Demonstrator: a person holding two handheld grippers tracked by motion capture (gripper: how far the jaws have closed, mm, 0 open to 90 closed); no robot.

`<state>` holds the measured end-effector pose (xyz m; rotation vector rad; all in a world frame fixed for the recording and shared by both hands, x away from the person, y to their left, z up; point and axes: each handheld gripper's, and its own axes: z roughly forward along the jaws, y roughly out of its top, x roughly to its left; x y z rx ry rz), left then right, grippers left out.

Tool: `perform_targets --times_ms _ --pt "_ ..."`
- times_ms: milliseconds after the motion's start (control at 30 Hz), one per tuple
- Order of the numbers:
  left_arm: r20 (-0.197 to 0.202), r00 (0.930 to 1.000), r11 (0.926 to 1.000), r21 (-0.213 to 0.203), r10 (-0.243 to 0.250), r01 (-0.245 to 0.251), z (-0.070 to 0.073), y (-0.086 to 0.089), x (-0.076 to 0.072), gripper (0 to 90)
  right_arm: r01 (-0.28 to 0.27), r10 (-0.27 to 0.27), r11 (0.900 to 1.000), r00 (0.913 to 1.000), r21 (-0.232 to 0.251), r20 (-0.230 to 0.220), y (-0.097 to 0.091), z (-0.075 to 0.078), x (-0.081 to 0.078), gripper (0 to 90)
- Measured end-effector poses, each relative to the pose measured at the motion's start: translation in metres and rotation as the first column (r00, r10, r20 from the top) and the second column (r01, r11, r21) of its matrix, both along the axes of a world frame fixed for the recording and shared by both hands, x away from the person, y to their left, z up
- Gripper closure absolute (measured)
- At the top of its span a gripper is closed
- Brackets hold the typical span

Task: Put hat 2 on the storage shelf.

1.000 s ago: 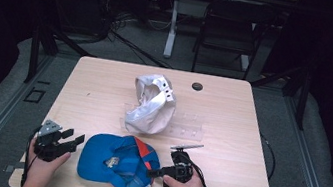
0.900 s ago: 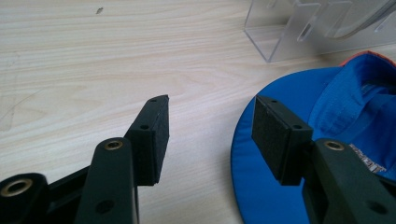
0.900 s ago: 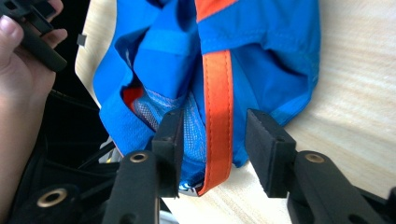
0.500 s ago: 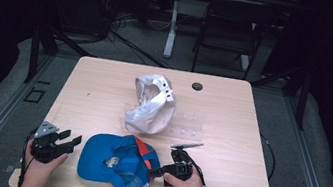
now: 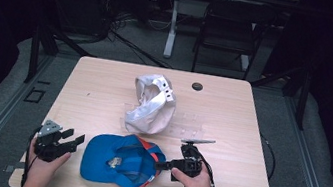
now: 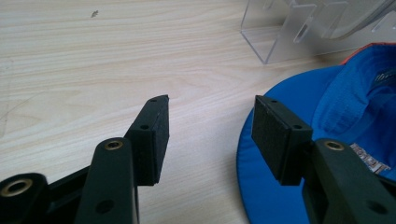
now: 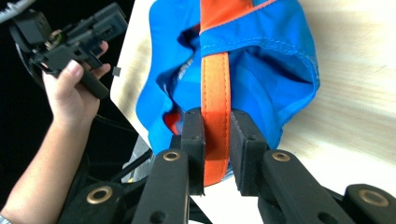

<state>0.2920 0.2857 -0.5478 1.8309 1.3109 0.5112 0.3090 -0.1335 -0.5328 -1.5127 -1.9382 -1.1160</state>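
Blue cap (image 5: 118,162) lying upside down at the near edge of the table (image 5: 252,117), brim toward the left, crown opening upward. Right gripper (image 5: 163,164) clamped on the orange strap (image 7: 215,88) at the back of the cap, jaws pressed against both faces of the strap in the right gripper view. Left gripper (image 5: 75,138) held just beside the brim, jaws spread apart and gripping nothing; in the left gripper view one pad (image 6: 275,135) poised above the brim edge, the other over bare wood. White cap (image 5: 152,104) resting on a clear plastic stand (image 6: 299,32) farther back, untouched. Small dark disc (image 5: 197,86) near the far edge, well apart from the work.

Judged stage: early. Done so far: strap end of the blue cap secured by one gripper. Left to do, presumably: seizing the brim with the open gripper, lifting the cap with both, then placing it, perhaps on the stand alongside the white one
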Motion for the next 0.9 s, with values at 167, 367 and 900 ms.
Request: perform_targets --times_ms 167,367,900 --pt "0.010 0.9998 0.9999 -0.005 -0.015 0.015 0.000 -0.006 0.004 47.4 0.023 -0.023 0.9997 0.9997 0.008 0.004 -0.009 0.010 0.000 77.8" --pt "0.009 0.9994 0.9994 -0.010 -0.033 0.033 0.001 -0.011 0.011 47.4 0.128 -0.127 0.9916 0.9917 0.021 -0.019 -0.027 0.026 -0.005 77.8" --pt "0.001 0.9950 0.9950 -0.003 -0.100 0.100 0.002 -0.031 0.025 47.3 0.142 -0.144 0.9797 0.9895 -0.142 -0.008 -0.072 0.076 -0.010 77.8"
